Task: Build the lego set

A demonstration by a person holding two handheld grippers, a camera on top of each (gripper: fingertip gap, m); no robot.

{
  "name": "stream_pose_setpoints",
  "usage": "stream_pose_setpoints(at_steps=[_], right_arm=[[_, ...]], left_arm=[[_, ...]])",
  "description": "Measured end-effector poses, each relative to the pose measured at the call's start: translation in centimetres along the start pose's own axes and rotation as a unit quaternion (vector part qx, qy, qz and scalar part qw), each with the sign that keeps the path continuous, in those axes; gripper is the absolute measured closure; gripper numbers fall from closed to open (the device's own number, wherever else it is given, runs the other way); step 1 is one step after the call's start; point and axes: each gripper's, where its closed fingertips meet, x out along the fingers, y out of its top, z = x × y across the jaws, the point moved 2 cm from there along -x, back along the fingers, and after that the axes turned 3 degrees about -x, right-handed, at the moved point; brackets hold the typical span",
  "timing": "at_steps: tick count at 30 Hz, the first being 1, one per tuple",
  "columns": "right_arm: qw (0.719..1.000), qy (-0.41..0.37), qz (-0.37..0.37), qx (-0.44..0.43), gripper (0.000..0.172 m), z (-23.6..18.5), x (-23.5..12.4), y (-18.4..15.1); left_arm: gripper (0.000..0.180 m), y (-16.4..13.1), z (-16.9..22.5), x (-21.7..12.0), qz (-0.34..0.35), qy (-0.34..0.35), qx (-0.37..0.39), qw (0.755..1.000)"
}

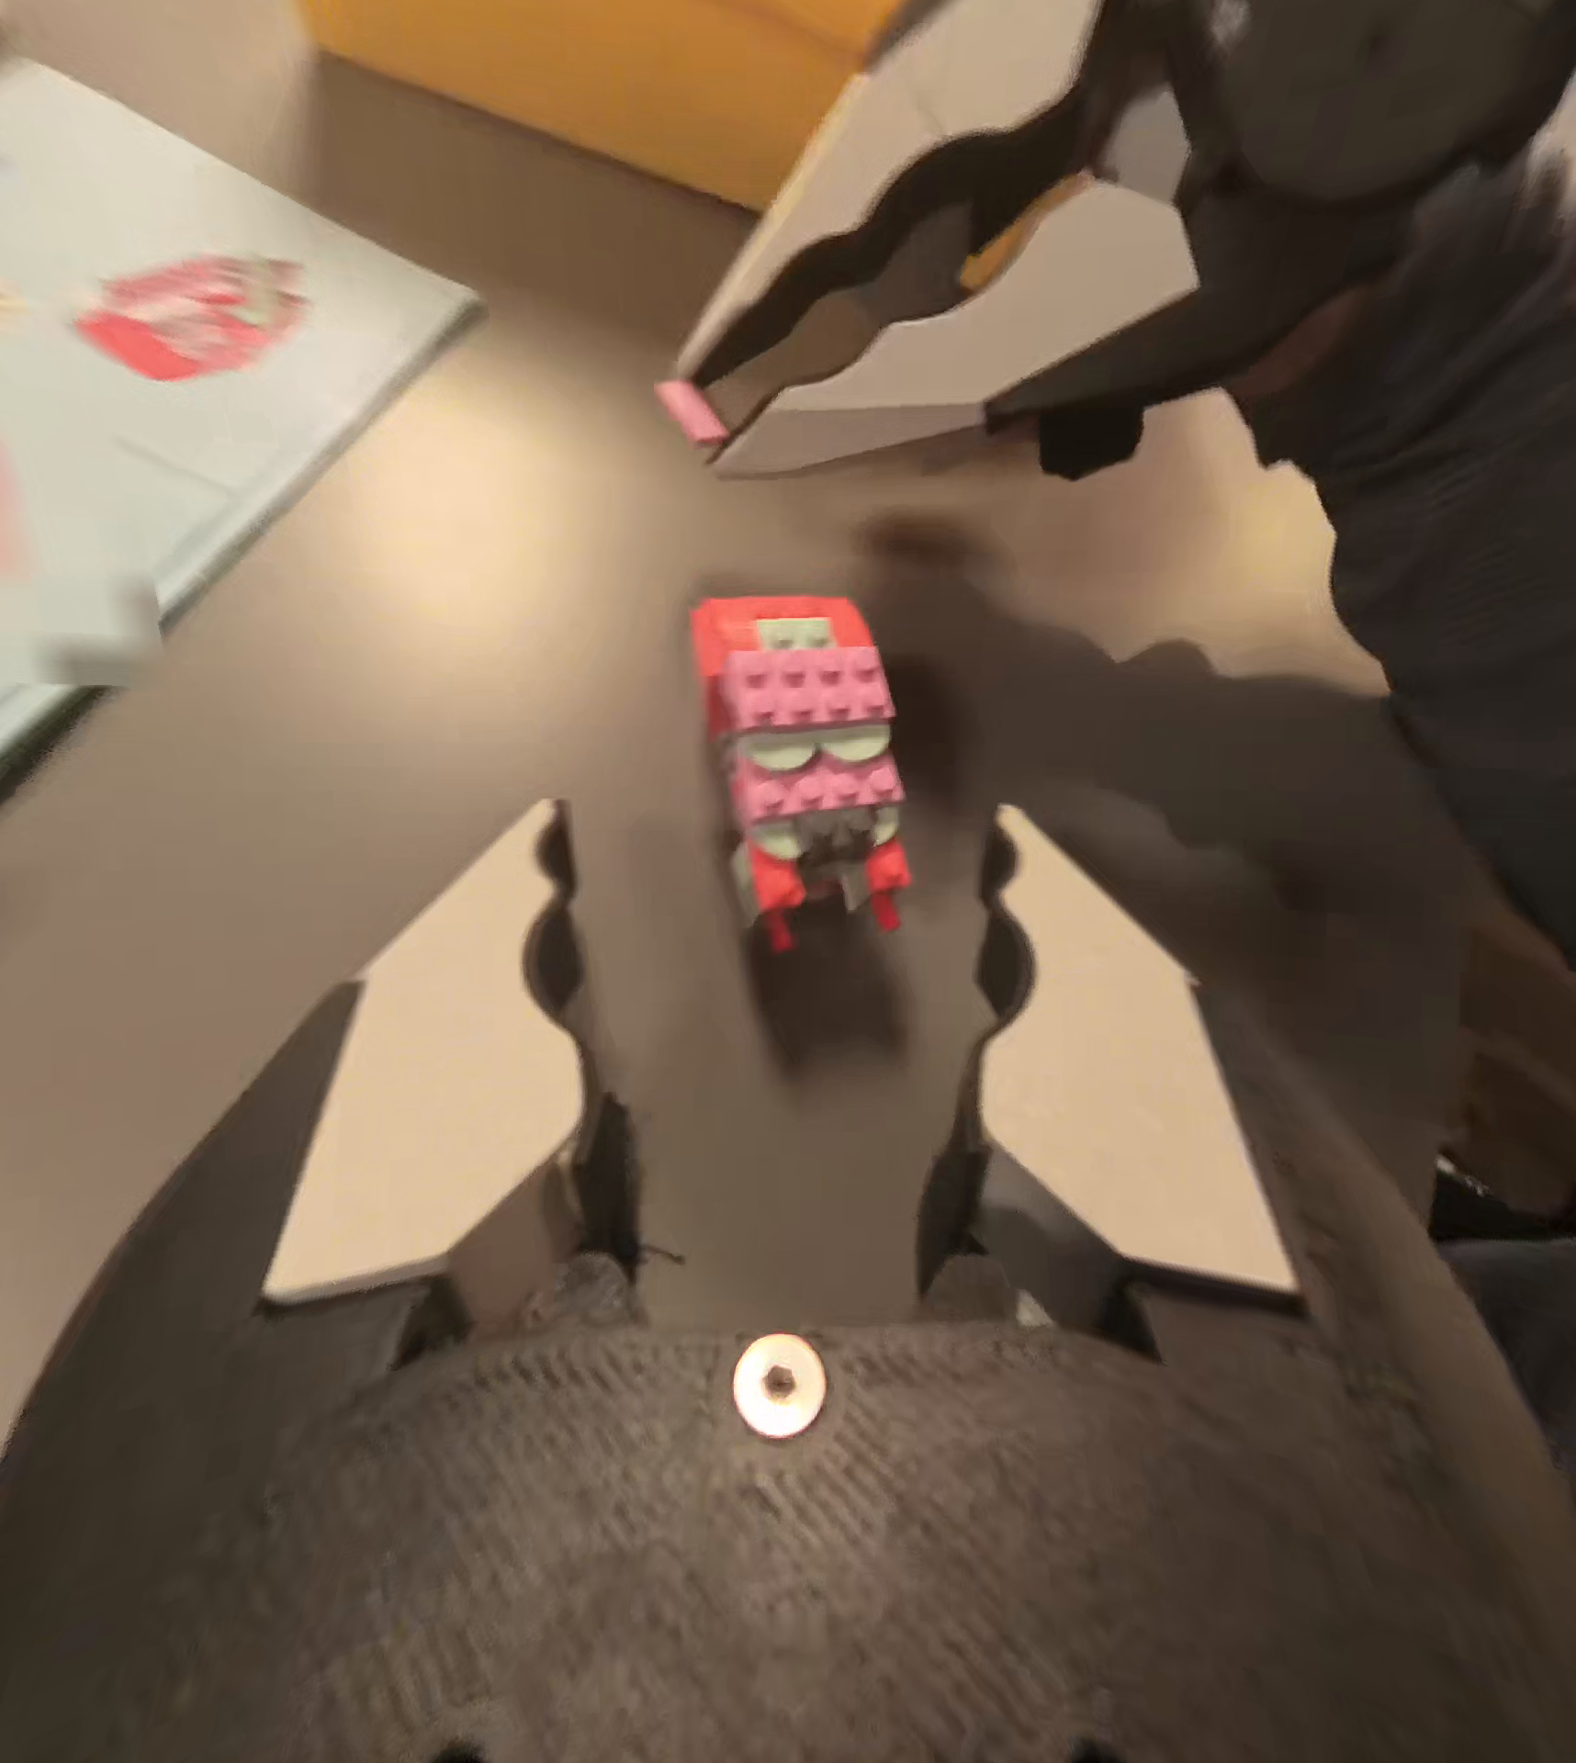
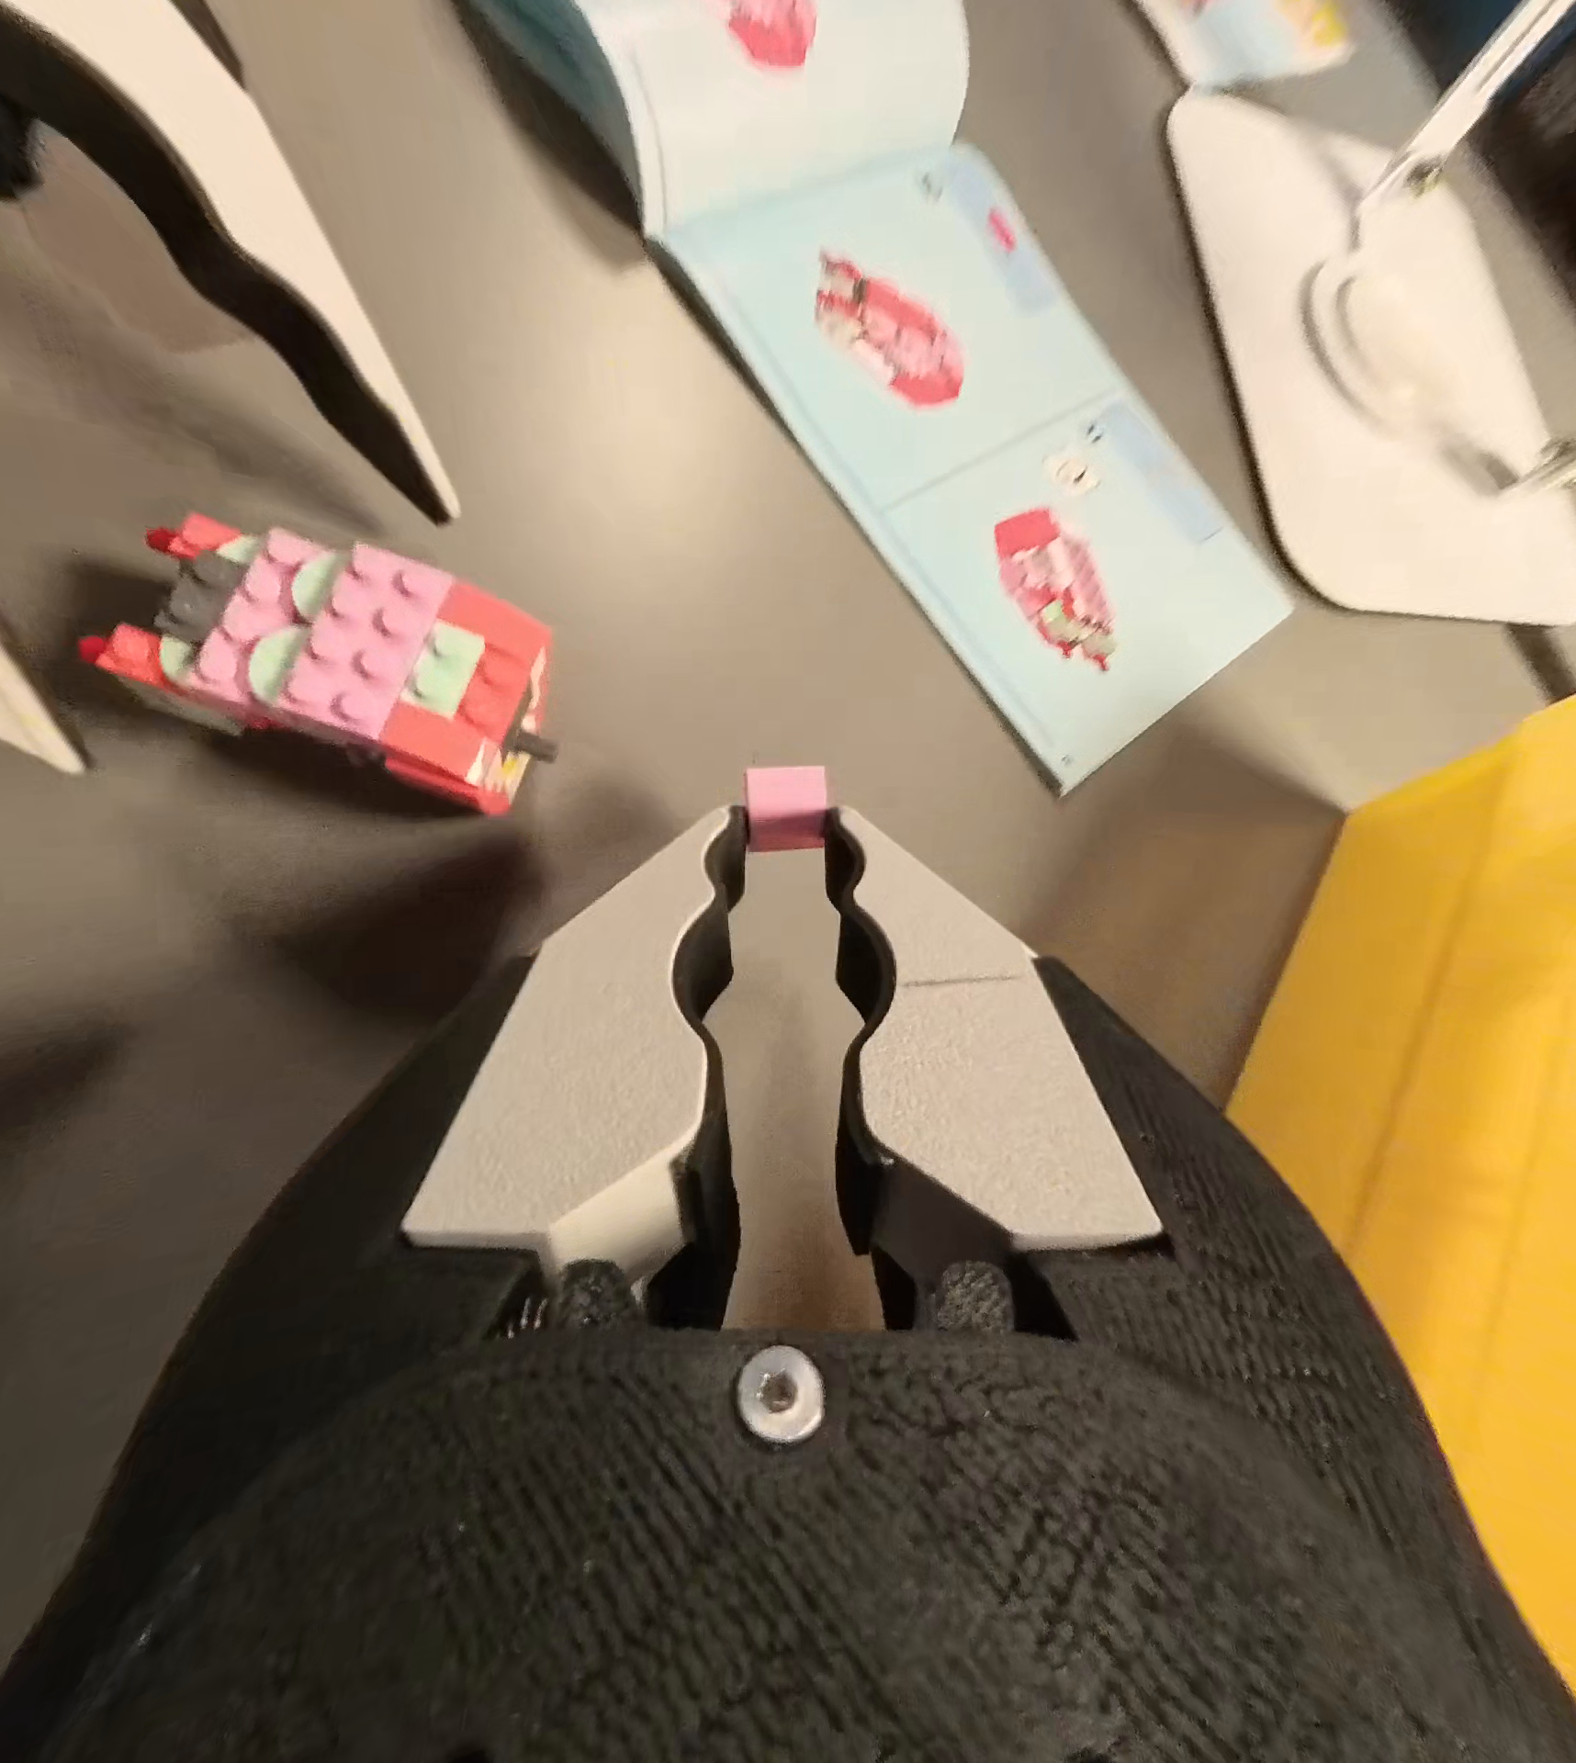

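- Pinching a small pink brick (image 2: 785, 807) right at its tips, the right gripper (image 2: 785, 830) has its jaws nearly closed, with both pads pressed on the brick's sides. Most of the brick pokes out past the fingertips.
- In the left wrist view you can see that same right gripper (image 1: 717, 429) coming in from the upper right, up off the table, with the pink brick (image 1: 691, 410) sticking out of its tip.
- The left gripper (image 1: 779, 830) is spread wide open with nothing in it. Its fingers (image 1: 441, 1030) sit on either side of open tabletop.
- A little brick-built model (image 1: 803, 763) in red, pink and pale green stands on the dark table (image 1: 441, 744) just ahead of the left gripper's fingertips, roughly in line with the gap between them and not touching either finger.
- From the right wrist view the model (image 2: 326, 658) is off to the left of the held brick, near it but clearly apart, with the left gripper's fingers (image 2: 288, 286) just beyond it.
- A light blue instruction booklet (image 2: 956, 410) lies open on the table, past the right gripper.
- There's a yellow box (image 2: 1481, 1049) on the right edge, and a white stand base (image 2: 1395, 401) just beside the booklet.
- Both views are pretty motion-blurred, so finer details on the model are hard to make out.
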Motion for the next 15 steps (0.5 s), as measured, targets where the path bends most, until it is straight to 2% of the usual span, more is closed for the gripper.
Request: stream_pose_setpoints(at_steps=[1, 3, 7, 10, 13, 15], right_arm=[[1.000, 0.013, -0.012, 0.005, 0.157, -0.3, 0.0, -0.4], [0.999, 0.040, -0.035, 0.013, 0.157, -0.9, -0.1, -1.2], [0.995, 0.072, -0.062, 0.008, 0.157, -2.0, -0.1, -2.1], [0.994, 0.084, -0.063, 0.009, 0.157, -2.3, 0.0, -2.2], [0.994, 0.088, -0.061, 0.011, 0.157, -2.4, 0.0, -2.2], [0.994, 0.089, -0.063, 0.012, 0.157, -2.4, -0.1, -2.2]], left_arm=[[0.101, -0.2, 0.4, 0.6, -0.006, -0.008, 0.006, 1.000], [0.102, -0.7, 0.9, 1.5, -0.021, -0.014, 0.011, 1.000], [0.103, -0.9, 0.6, 2.5, -0.026, 0.032, 0.032, 0.999], [0.118, -0.9, 0.2, 2.9, -0.035, 0.065, 0.056, 0.996], [0.141, -1.1, 0.1, 2.9, -0.043, 0.063, 0.083, 0.994], [0.143, -1.2, 0.0, 2.7, -0.052, 0.047, 0.090, 0.993]])
